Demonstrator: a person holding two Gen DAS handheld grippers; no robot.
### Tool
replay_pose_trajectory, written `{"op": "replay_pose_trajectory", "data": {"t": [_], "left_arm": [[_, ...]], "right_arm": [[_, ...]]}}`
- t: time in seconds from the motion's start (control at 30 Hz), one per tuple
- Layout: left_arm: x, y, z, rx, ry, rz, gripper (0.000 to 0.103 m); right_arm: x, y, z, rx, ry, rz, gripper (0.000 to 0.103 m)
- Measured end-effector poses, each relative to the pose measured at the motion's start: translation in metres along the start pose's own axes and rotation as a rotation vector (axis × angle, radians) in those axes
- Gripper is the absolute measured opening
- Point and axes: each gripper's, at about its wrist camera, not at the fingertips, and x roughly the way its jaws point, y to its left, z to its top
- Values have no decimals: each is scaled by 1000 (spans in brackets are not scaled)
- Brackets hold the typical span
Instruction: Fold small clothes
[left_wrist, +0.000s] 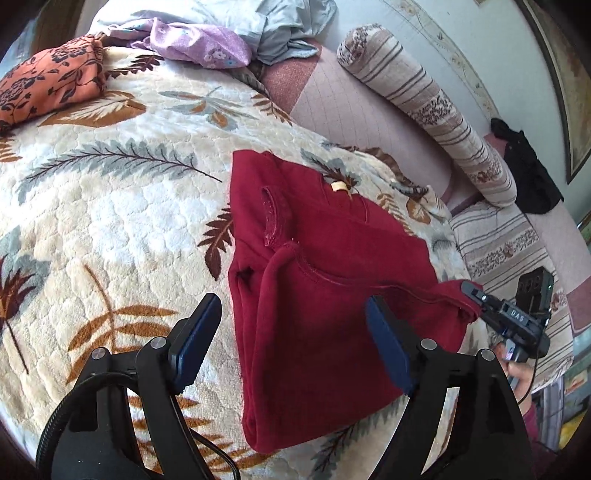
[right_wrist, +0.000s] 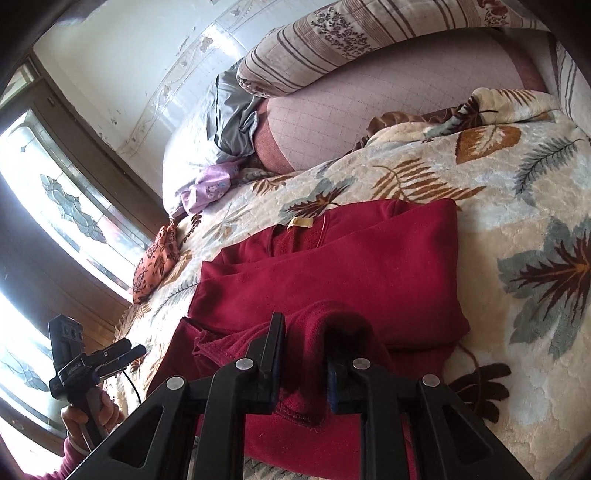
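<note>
A dark red garment (left_wrist: 325, 258) (right_wrist: 351, 266) lies partly folded on the leaf-patterned blanket (left_wrist: 110, 192) (right_wrist: 517, 206), its yellow neck label (left_wrist: 338, 185) (right_wrist: 300, 222) facing up. My left gripper (left_wrist: 291, 310) stands open just above the garment's near left part, with nothing pressed between its blue pads. In the right wrist view it (right_wrist: 127, 349) is held off the bed's edge by a hand. My right gripper (right_wrist: 304, 332) is shut on a raised fold of the red cloth. The left wrist view shows it (left_wrist: 476, 295) pinching the garment's right corner.
An orange floral cloth (left_wrist: 48, 81) (right_wrist: 155, 262), a purple cloth (left_wrist: 199, 44) and a grey garment (left_wrist: 280, 33) lie at the bed's far end. A striped bolster (left_wrist: 428, 107) runs along the wall, with a black cloth (left_wrist: 528, 173) beyond it. A window (right_wrist: 66, 199) is at the left.
</note>
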Motion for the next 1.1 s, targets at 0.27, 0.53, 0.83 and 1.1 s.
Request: {"op": "replay_pose_trajectory", "data": {"t": [0.27,0.53,0.83,1.1], "left_arm": [[47,-9,-1,122,113,107,21],[23,-17,38,103,-40,135,6],[22,-25,67,94,-29,72,10],[41,-22,33,155,73,121,65]], "right_arm": [[-2,0,1,4,-1,1,17],[-5,0,14,15,-34,8,17],[-2,10,51,-17,-89,18,17],[1,6,46,-8,-70,38,17]]}}
